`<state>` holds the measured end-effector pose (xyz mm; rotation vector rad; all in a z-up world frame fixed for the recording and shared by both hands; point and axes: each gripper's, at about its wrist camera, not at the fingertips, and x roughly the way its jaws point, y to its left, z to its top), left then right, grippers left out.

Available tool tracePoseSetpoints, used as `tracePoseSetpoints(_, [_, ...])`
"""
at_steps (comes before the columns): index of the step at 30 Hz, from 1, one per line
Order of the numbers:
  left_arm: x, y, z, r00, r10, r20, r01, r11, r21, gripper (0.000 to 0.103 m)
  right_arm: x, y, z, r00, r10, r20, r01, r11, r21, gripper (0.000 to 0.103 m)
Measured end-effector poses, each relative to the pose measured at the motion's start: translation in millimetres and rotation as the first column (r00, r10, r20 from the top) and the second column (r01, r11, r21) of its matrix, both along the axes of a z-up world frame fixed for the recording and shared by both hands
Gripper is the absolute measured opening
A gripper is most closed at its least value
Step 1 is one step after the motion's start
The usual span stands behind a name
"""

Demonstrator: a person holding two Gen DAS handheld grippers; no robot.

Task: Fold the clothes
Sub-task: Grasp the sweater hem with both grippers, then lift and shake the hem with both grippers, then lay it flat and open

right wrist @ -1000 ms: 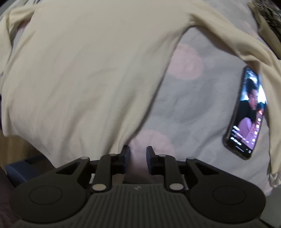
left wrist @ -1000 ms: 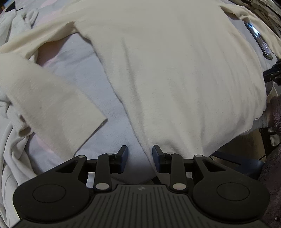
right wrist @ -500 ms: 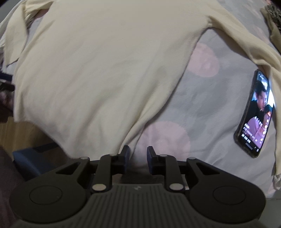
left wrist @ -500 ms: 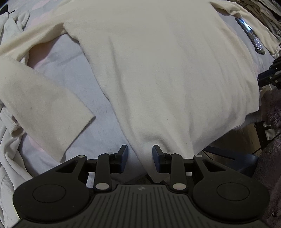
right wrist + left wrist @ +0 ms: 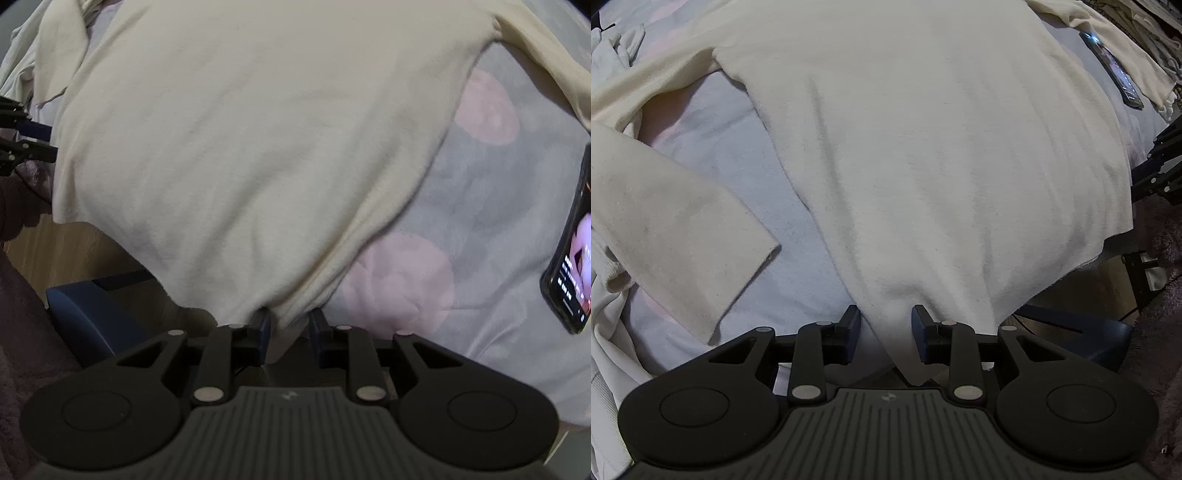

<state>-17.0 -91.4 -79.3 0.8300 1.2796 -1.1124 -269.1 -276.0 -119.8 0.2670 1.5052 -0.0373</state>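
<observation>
A cream sweater (image 5: 923, 155) lies spread over a bed sheet (image 5: 498, 206) printed with pink circles. The left gripper (image 5: 885, 325) and right gripper (image 5: 289, 325) each pinch a hem corner at the bottom centre. A phone (image 5: 570, 258) rests at the right edge; wooden floor (image 5: 66, 251) shows lower left.

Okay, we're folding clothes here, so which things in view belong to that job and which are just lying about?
Job:
cream shirt, spread on the bed
left tool, gripping the shirt's hem
right tool, gripping the hem too

Lying about:
phone, screen lit, on the bedsheet
white clothes at the bed's edge
</observation>
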Motion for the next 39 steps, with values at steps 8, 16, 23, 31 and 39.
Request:
tracePoseSetpoints(8, [7.1,-3.6,12.9,0.999,-0.001,-0.044,0.002,1.000,0.006,0.003,-4.3,0.0,9.5,0.998,0.019,-0.066,-0.021,0.999,-0.028,0.005])
tracePoseSetpoints(16, [29.8,7.4,48.6,0.994,0.001,-0.105,0.002,1.000,0.025,0.002,-20.0,-0.3,38.2,0.983,0.094,-0.157,-0.101,0.994,-0.039,0.005])
tracePoseSetpoints(23, [27.5,-4.6,10.1,0.994,0.044,-0.099,-0.033,0.994,0.107,0.004,-16.1,1.4,10.2,0.974,0.087,-0.207,-0.095,0.995,-0.029,0.008])
tracePoseSetpoints(31, [53.7,7.2,51.8,0.979,0.200,-0.036,-0.201,0.979,-0.021,0.020,-12.2,-6.6,52.8,0.997,0.014,-0.071,-0.016,1.000,-0.023,0.038])
tracePoseSetpoints(39, [64.7,2.2,53.4,0.962,0.259,0.082,-0.253,0.965,-0.073,0.028,21.8,-26.6,82.1,0.997,0.007,0.082,-0.001,0.997,-0.074,0.052])
